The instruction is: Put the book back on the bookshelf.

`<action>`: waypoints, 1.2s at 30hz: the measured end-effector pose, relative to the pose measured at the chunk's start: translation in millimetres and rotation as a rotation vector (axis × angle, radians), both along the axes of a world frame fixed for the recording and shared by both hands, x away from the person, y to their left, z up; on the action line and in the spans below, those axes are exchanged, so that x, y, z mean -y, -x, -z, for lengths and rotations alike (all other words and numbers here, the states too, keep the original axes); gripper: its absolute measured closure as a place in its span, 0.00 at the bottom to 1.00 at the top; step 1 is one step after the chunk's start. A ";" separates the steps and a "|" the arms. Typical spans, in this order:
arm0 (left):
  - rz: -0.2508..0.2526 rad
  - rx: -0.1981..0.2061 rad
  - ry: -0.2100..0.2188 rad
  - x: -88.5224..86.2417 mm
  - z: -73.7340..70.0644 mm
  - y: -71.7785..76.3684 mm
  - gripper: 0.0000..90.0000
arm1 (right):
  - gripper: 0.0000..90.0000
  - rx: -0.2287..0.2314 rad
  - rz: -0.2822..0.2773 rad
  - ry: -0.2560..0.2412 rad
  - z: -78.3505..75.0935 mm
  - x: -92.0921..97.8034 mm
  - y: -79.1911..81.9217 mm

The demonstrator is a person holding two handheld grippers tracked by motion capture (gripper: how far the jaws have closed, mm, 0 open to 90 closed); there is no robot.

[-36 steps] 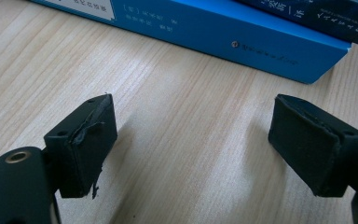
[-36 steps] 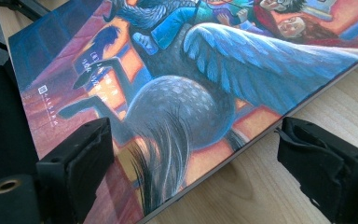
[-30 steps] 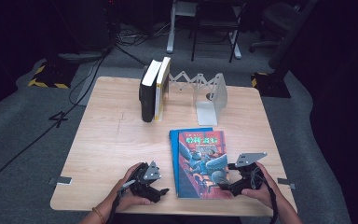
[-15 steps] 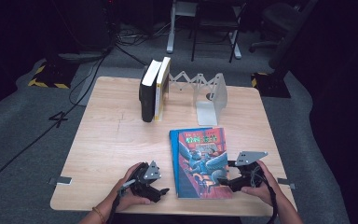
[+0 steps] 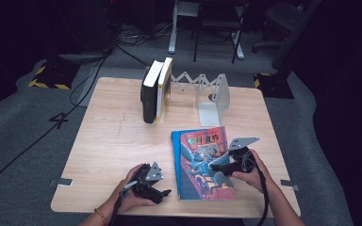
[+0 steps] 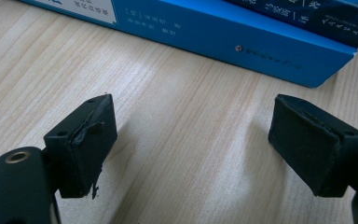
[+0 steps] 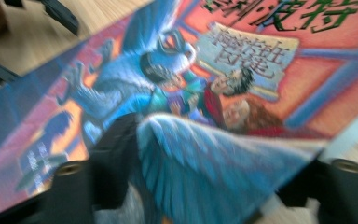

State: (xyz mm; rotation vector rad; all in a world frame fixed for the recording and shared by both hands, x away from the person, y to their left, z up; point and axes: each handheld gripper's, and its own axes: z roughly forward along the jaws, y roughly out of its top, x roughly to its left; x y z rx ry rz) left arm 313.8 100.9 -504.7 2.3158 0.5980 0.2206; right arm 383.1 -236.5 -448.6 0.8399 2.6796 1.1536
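While the illustrated book (image 5: 201, 164) lies flat on the surface, unshelved, my right gripper (image 5: 219, 165) straddles its near edge, grip unconfirmed; my left gripper (image 6: 191, 140) gapes empty beside its spine.

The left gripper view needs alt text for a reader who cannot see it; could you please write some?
Two black jaws of the left gripper stand wide apart, with nothing between them, over a pale wooden table. Just beyond them, the blue spine of a book runs across the top of the picture.

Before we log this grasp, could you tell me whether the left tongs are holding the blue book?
No, the left tongs stand open over bare table, with the blue book lying beyond them.
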 end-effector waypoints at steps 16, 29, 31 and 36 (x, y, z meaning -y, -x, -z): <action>-0.095 0.069 0.006 -4.6 -4.3 -21.6 0.29 | 0.82 0.022 -0.067 -0.083 3.3 -6.8 8.2; -0.137 0.087 -0.008 6.3 -5.5 -52.0 0.42 | 0.85 0.059 -0.087 -0.061 0.5 -24.6 7.2; -0.141 0.099 -0.011 9.0 -6.0 -53.4 0.43 | 0.85 0.056 -0.099 -0.061 -0.1 -26.3 6.3; -0.147 0.086 0.012 10.7 -6.7 -62.6 0.54 | 0.85 0.053 -0.106 -0.071 0.4 -27.7 6.7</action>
